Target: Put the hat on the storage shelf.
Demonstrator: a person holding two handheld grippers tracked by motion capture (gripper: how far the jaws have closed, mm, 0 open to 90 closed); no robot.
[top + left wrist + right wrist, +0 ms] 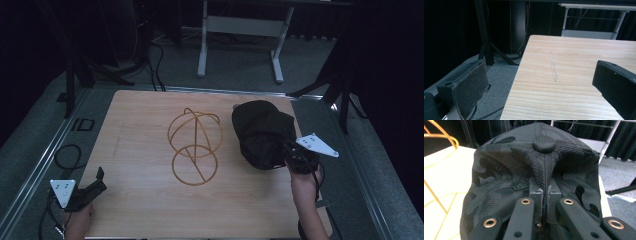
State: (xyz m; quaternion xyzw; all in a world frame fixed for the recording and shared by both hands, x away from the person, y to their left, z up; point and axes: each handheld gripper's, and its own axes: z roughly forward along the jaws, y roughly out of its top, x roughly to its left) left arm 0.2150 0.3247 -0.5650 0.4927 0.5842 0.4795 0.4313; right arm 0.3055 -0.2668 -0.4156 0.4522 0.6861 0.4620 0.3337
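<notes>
Dark room all around, grey carpet floor and a white-legged desk frame (240,35) standing back behind a light wood worktop (140,150). Lighting's pretty dim.

Sitting roughly mid-worktop is a gold wire stand (194,145), a ring flat on the wood with curved hoops rising off it toward the far edge. You can catch a bit of the same gold wire at the left edge of the right gripper view too (439,142).

Just beside the wire stand, toward the right edge of the worktop, there's a black cap (261,132). Up close it has a tone-on-tone camo pattern and mesh panels, with the little button on top of the crown (544,146) facing the camera. The right gripper (295,157) is at the cap's near-right side, and its fingers (537,202) are squeezed together on a fold of the cap's fabric, right along a seam below the button. The person's right forearm comes up from the near edge to it.

The left gripper (97,182) is way over at the near left corner, well apart from everything else. Its fingers (471,85) are spread wide with nothing between them, one hanging past the left edge over the carpet, the other over the wood. There's a faint pencil-like scratch (552,66) on the wood ahead of it.
</notes>
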